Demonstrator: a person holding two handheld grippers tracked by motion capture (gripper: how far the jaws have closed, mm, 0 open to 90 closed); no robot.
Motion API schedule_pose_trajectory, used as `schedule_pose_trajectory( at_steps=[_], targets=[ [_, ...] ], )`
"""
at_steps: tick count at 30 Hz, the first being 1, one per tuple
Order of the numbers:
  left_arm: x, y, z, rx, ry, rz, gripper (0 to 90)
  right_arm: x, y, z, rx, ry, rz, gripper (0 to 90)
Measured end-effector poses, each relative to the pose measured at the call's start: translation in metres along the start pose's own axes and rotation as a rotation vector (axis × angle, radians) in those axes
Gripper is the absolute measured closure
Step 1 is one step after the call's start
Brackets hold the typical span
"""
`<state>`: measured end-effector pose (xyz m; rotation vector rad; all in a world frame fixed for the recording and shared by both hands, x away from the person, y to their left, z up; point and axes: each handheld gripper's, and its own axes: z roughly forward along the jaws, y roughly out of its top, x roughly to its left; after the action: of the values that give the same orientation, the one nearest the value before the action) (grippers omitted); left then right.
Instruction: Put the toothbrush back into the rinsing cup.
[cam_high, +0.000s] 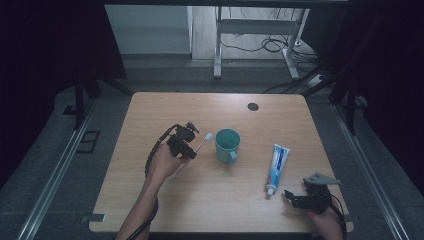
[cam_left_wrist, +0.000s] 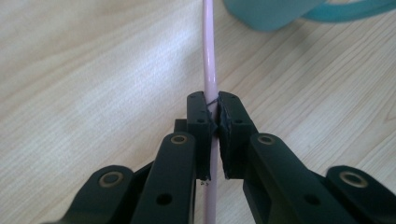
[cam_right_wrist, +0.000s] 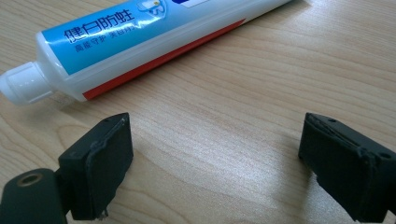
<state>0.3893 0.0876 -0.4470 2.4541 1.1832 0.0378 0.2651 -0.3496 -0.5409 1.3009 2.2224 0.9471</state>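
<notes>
So the left gripper (cam_left_wrist: 212, 116) is clamped tight on the thin pink handle of a toothbrush (cam_high: 199, 145), pinching it partway along the shaft, with the white brush head (cam_high: 208, 136) poking out toward the teal cup (cam_high: 227, 144). The brush sits just beside the cup's rim, head close to it but not inside.

My worry: that handle is a smooth, round, glossy plastic rod, and the flat black pads only catch a short stretch of it. Feels like it could swivel in the grip or slide lengthwise if the head bumps the cup wall. The cup looks light, with a small handle on the near side, so a nudge on the rim could tip or scoot it across the slick wood-grain bench (cam_high: 150, 190). Coming in too low would probably do exactly that.

Right gripper (cam_right_wrist: 215, 163) is spread wide with nothing between the jaws, resting low over the bench just short of the toothpaste tube (cam_right_wrist: 140, 37). The tube is soft, flattened plastic, blue and white with a red stripe and a hard white screw cap (cam_right_wrist: 23, 84) pointing back at the gripper. Squeeze the body too hard and it'll squash; grab the cap and it may roll out.
</notes>
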Motion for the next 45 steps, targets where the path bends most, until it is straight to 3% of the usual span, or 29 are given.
schedule_pose_trajectory(
  at_steps=[16, 28, 39, 45],
  targets=[
    [-0.010, 0.010, -0.021, -0.134, -0.008, 0.078, 84.1, 0.000, 0.000, 0.000, -0.001, 0.000, -0.001, 10.0],
    [-0.016, 0.018, -0.032, -0.242, -0.040, 0.092, 84.1, 0.000, 0.000, 0.000, -0.001, 0.000, -0.001, 10.0],
    [-0.026, 0.031, -0.038, -0.342, -0.043, 0.125, 84.1, 0.000, 0.000, 0.000, -0.001, 0.000, -0.001, 10.0],
    [-0.030, 0.037, -0.041, -0.395, -0.045, 0.119, 84.1, 0.000, 0.000, 0.000, -0.001, 0.000, -0.003, 10.0]
  ],
)
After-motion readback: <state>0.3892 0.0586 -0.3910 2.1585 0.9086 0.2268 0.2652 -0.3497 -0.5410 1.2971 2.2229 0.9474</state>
